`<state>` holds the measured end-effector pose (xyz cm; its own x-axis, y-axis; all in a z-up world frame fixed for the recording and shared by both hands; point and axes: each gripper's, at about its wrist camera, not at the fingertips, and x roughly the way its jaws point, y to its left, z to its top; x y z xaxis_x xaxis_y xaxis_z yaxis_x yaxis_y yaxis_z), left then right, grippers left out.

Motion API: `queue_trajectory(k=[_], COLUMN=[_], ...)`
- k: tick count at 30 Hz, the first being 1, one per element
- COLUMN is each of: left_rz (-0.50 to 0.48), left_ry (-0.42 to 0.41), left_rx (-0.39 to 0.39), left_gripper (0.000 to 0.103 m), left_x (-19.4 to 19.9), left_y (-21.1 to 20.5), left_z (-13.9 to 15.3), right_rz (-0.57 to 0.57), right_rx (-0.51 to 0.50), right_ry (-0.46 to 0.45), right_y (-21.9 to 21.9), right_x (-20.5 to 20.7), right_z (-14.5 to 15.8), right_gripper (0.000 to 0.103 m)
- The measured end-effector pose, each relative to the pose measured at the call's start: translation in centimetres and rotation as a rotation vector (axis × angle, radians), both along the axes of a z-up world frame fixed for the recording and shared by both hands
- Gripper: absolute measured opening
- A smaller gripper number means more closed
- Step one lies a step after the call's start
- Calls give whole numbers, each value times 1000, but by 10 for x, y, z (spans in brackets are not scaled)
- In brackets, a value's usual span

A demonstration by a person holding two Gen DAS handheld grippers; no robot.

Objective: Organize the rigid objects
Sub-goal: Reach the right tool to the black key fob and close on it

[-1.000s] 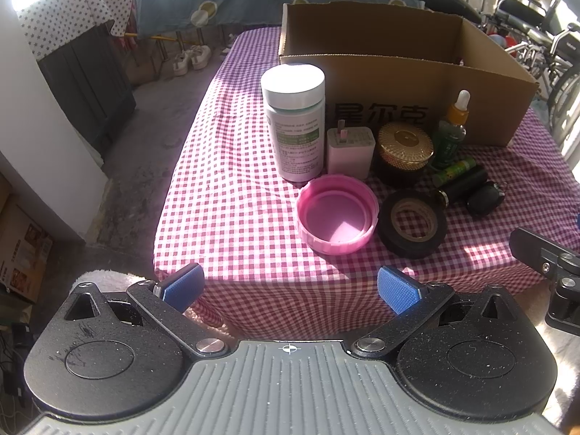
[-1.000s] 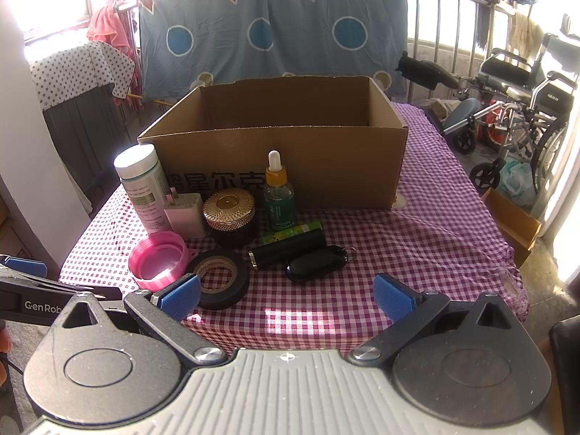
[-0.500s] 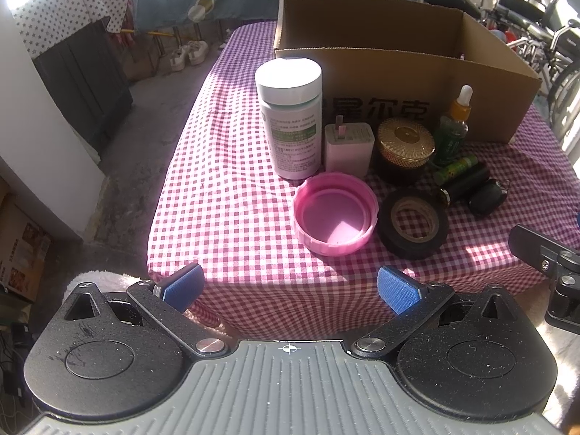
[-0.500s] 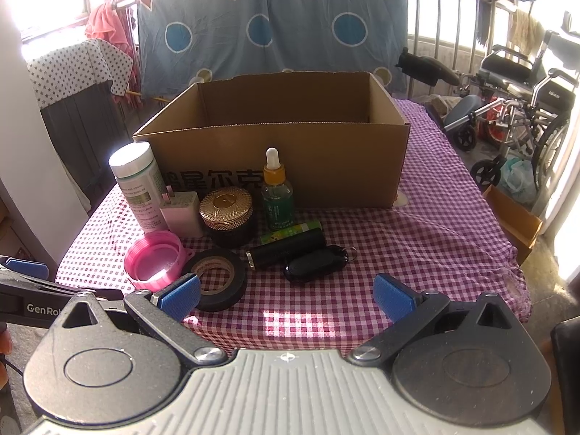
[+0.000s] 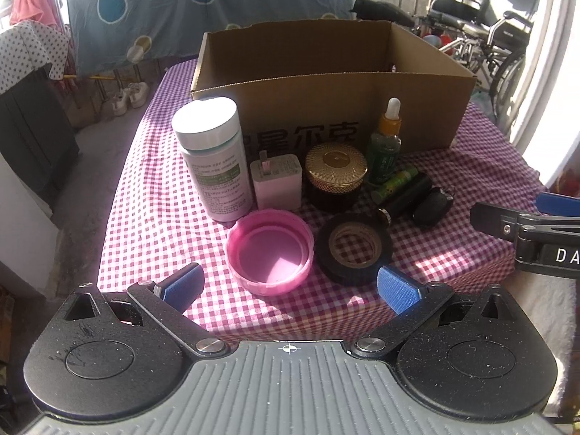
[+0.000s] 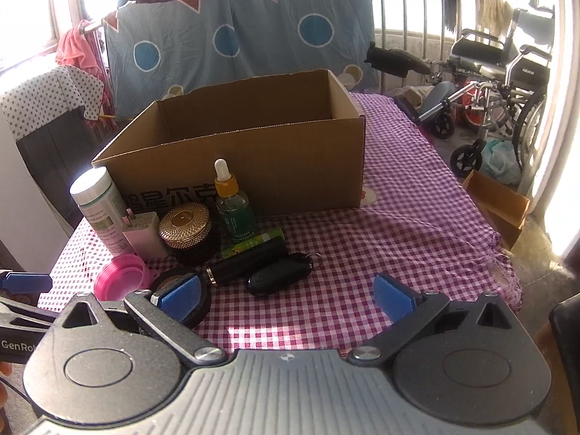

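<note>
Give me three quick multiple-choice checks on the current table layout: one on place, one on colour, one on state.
1. Where does the pink lid lie?
A. Inside the cardboard box
B. On the tablecloth, left of the black tape roll
C. On top of the white bottle

2. What colour is the jar's lid?
A. Gold
B. Blue
C. White

3. How is the left gripper?
A. Shut on the tape roll
B. Shut on the pink lid
C. Open, holding nothing

Answers:
1 B: the lid rests upturned on the checked cloth beside the black tape roll, in front of the cardboard box.
2 A: its textured top is gold.
3 C: its blue pads sit wide apart with only cloth between them.
</note>
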<state>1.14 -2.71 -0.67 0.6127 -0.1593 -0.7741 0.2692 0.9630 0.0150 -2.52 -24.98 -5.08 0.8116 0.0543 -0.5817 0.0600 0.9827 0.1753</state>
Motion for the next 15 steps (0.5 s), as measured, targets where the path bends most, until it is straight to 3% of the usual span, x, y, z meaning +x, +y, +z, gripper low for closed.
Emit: queue_trajectory(k=[2, 5, 7, 8, 15], left_rz=[-56, -143, -192, -208, -314], left_ry=[-22, -25, -11, -7, -15], left_rx=[-20, -73, -110, -116, -66], left_gripper=[102, 97, 91, 88, 69], left_x=[2, 9, 16, 19, 32], left_y=[-8, -19, -29, -34, -76], left_z=[0, -3, -7, -9, -20], right_rz=[-30, -50, -52, -50, -22], right_rx=[31, 74, 117, 143, 292], right_ry=[-19, -19, 13, 31, 104], right_y=[-11, -23, -30, -34, -51], right_x=[3, 11, 22, 27, 48], right_z=[-2, -6, -12, -15, -35], right_gripper=[103, 93, 74, 72, 60])
